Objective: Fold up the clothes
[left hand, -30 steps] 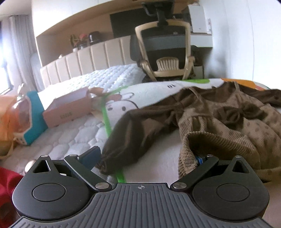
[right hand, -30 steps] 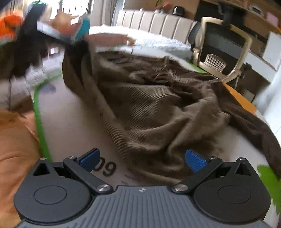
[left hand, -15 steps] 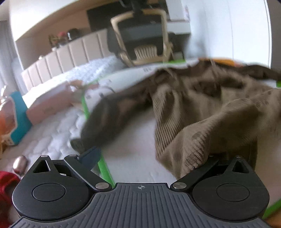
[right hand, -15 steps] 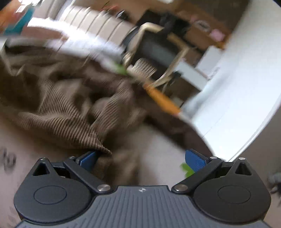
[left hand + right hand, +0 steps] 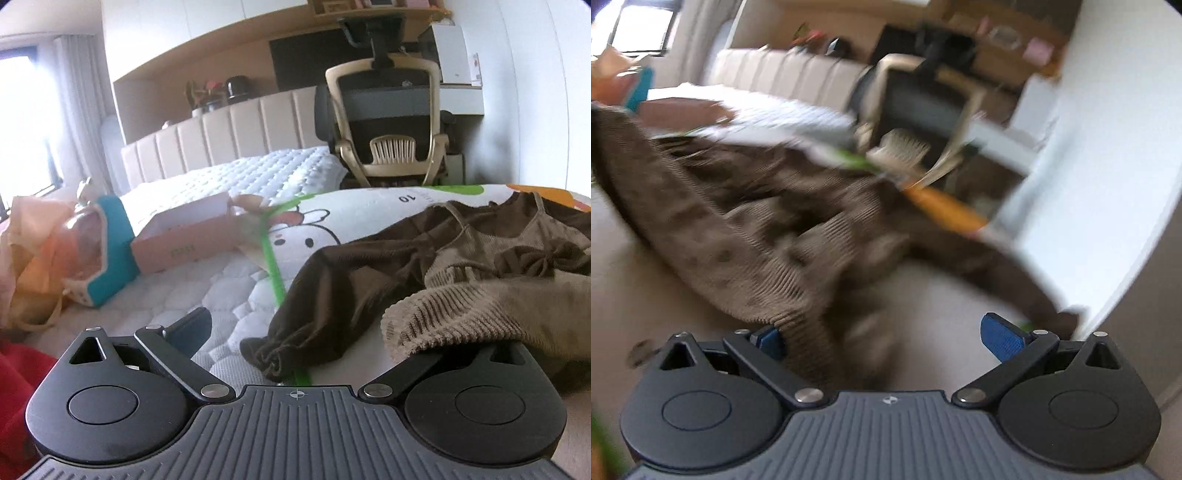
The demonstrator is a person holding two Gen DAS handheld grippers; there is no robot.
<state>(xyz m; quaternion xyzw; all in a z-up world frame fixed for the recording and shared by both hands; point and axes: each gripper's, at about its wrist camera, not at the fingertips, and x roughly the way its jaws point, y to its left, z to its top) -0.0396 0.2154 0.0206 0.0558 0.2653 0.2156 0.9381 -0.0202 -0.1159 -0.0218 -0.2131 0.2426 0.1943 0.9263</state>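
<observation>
- A pink cardboard box (image 5: 184, 236) and a teal-edged clear pouch (image 5: 99, 251) lie on the quilted mattress (image 5: 236, 295), well left of the dress; an office chair (image 5: 388, 122) stands beyond.
- The brown ribbed knit dress (image 5: 491, 258), with dark sleeves and a bow, sprawls on the printed mat (image 5: 332, 221).
- Left gripper (image 5: 314, 332): fingers wide, the right one hidden under the dress hem.
- Right gripper (image 5: 882, 336): fingers wide, the hem between them; view blurred.

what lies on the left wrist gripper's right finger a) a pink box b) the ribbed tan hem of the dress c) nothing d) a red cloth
b: in the left wrist view the ribbed tan hem of the dress is draped over the right finger of the left gripper, hiding its pad, while the other finger is bare and spread wide.
</observation>
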